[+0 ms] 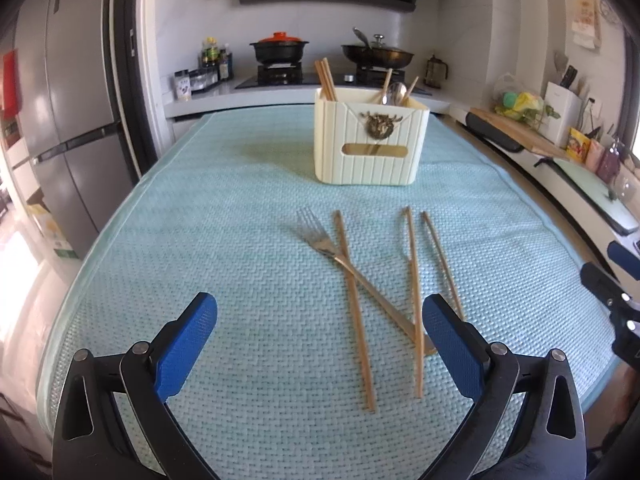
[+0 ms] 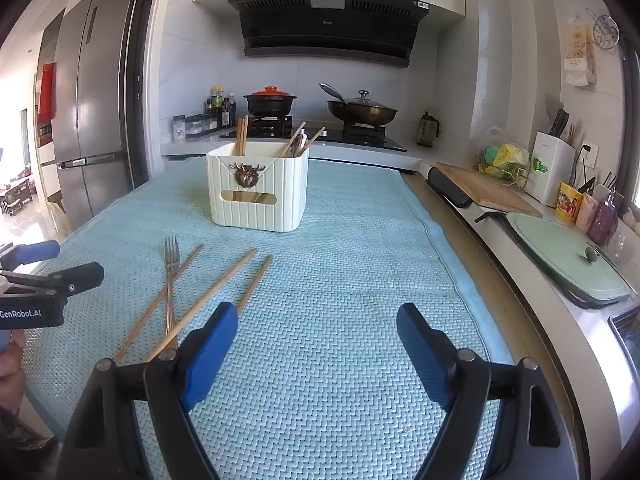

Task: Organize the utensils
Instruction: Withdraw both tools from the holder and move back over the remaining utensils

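A cream ribbed utensil holder (image 1: pixel 370 142) stands on the light blue mat (image 1: pixel 224 208), with chopsticks and spoons upright in it; it also shows in the right wrist view (image 2: pixel 258 194). A metal fork (image 1: pixel 320 240) lies on the mat, crossed by a wooden chopstick (image 1: pixel 354 304). Two more chopsticks (image 1: pixel 414 280) lie to its right. My left gripper (image 1: pixel 320 340) is open and empty, just in front of these utensils. My right gripper (image 2: pixel 316 344) is open and empty over bare mat, with the fork (image 2: pixel 171 264) and chopsticks (image 2: pixel 212 296) to its left.
A stove with a black pot (image 1: pixel 279 50) and a wok (image 1: pixel 378 55) stands behind the mat. A fridge (image 1: pixel 68 120) is at the left. A counter at the right holds a cutting board (image 2: pixel 484 192), a knife block (image 2: pixel 554 168) and a green lidded pan (image 2: pixel 568 256).
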A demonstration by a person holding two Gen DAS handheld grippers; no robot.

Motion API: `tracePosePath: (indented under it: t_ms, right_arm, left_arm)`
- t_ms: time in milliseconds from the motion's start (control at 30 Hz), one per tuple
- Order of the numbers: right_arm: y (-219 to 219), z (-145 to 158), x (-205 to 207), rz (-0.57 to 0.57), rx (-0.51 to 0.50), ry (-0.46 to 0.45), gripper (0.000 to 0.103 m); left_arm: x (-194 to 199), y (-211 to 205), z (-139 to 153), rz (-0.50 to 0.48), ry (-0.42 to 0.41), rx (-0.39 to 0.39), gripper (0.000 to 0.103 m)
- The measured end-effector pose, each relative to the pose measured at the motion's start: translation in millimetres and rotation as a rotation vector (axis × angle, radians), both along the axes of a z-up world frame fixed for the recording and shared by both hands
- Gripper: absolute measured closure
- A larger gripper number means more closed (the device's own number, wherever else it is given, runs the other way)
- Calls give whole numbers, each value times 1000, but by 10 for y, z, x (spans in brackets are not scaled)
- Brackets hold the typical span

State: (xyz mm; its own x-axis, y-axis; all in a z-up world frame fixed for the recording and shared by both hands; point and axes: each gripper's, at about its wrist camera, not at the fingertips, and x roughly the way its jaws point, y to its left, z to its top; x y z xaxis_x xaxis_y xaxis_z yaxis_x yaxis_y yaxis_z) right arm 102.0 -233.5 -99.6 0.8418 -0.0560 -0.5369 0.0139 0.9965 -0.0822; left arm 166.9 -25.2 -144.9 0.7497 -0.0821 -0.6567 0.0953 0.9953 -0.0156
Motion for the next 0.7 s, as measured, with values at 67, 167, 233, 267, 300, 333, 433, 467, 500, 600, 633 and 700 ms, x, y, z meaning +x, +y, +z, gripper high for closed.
tracePosePath:
  t_ms: [67,167,233,267,300,333,433,467,500,600,633,700]
  right_arm:
    - [-31,-35,-2,-1,14,13,19]
    - [-75,-96,11,3,39,38,19]
    - [-85,-126,34,4,48,54,19]
    - [-87,-141,45,4,50,61,19]
    - [-82,-154,52,3,51,68,19]
    - [-81,-168,63,4,53,75,19]
    - [-78,-212,91,10,63,97,19]
    - [-75,-228,100,12,65,106,19]
    - [-77,-241,109,13,69,113,19]
    - [-80,-276,134,11,83,134,19]
    - [-76,-280,135,12,84,137,19]
    - [-76,-282,133,13,85,141,19]
  left_arm:
    - [47,42,-74,-8,33,1,1]
    - [89,96,-139,-2,64,-15,1]
    - [129,123,-186,6,90,-21,1]
    - [149,134,-212,10,102,-24,1]
    - [169,145,-230,14,111,-28,1]
    - [193,159,-242,16,118,-34,1]
    - [295,169,-232,17,126,-60,1]
    - [344,157,-226,19,131,-62,1]
    - [399,141,-236,18,141,-63,1]
    - [594,65,-276,23,173,-75,1]
    - [648,30,-294,21,185,-82,1]
    - [754,-77,-333,18,196,-72,1]
